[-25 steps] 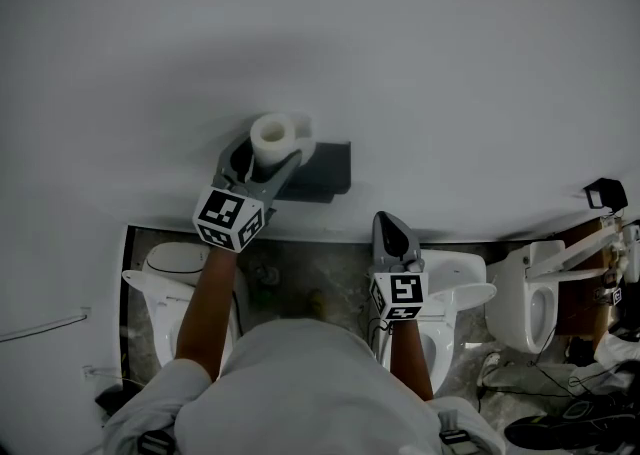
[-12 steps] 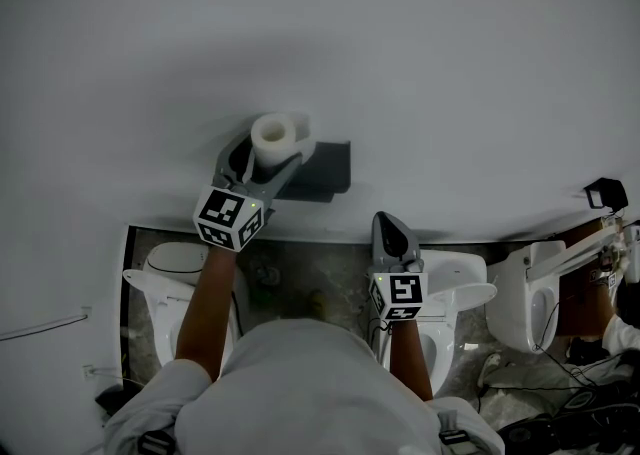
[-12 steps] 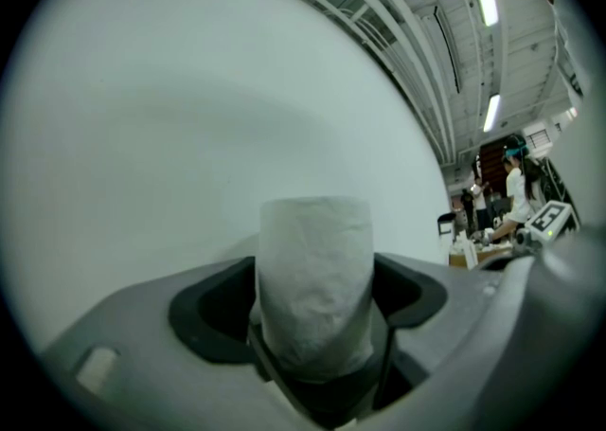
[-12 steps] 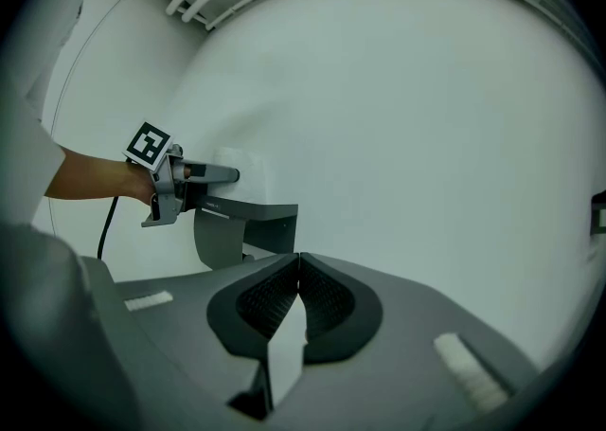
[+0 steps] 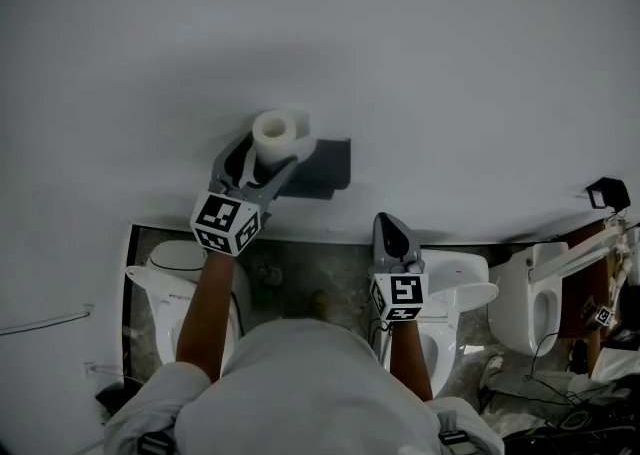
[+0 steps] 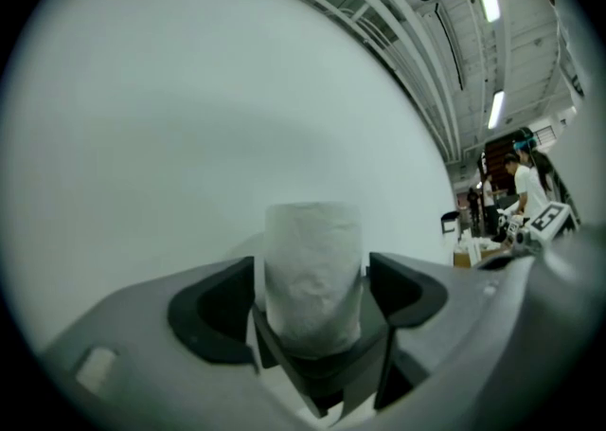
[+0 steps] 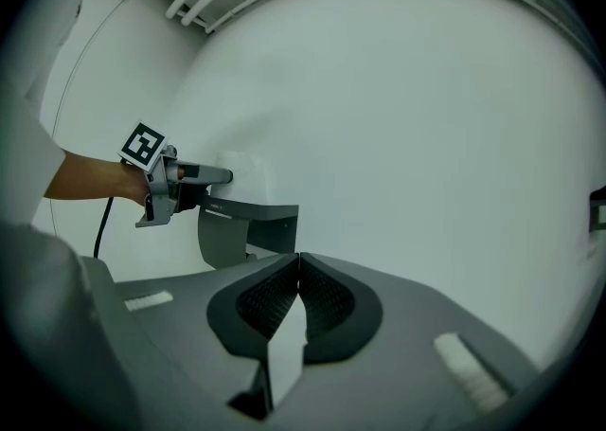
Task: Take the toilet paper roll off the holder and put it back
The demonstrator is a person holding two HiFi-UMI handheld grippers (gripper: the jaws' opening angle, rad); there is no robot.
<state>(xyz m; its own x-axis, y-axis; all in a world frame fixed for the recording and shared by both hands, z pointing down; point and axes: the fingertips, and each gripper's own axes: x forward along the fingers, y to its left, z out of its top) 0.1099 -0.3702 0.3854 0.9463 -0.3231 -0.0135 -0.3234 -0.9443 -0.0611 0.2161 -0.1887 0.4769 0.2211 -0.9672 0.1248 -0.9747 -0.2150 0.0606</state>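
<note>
Toilet paper roll [image 5: 274,133], white, soft-sided, its hollow core seen end-on in the head view. It sits at 11 o'clock of frame centre, upright between the two fingers of the left gripper and at the left end of the holder. Whether it is fully seated on the holder cannot be told.

Entries, near to far:

1. Person's pale-clad torso [image 5: 300,383], at the 6 o'clock edge of the head view. A bare forearm [image 5: 205,303] runs out on each side.
2. White ceramic toilets [image 5: 178,268], three in number, on a mottled grey floor [image 5: 300,278]. They range from 8 to 4 o'clock below the arms.
3. Right gripper [image 5: 390,225], grey plastic, with a black-and-white marker cube [image 5: 398,296] at its rear. It is at 5 o'clock of the roll, well apart from it. Its own view shows the ribbed black pads [image 7: 327,301] pressed together with nothing between.
4. Left gripper [image 5: 268,151], same make, its marker cube [image 5: 226,223] at 7 o'clock of the roll. The jaws stand wide, having just been opening. The roll is between them with a thin gap on either side, and the pads are not pressing.
5. Dark grey wall-mounted holder [image 5: 328,168], reaching to 4 o'clock of the roll.
6. Plain white wall [image 5: 420,43], filling the upper frame behind everything.
</note>
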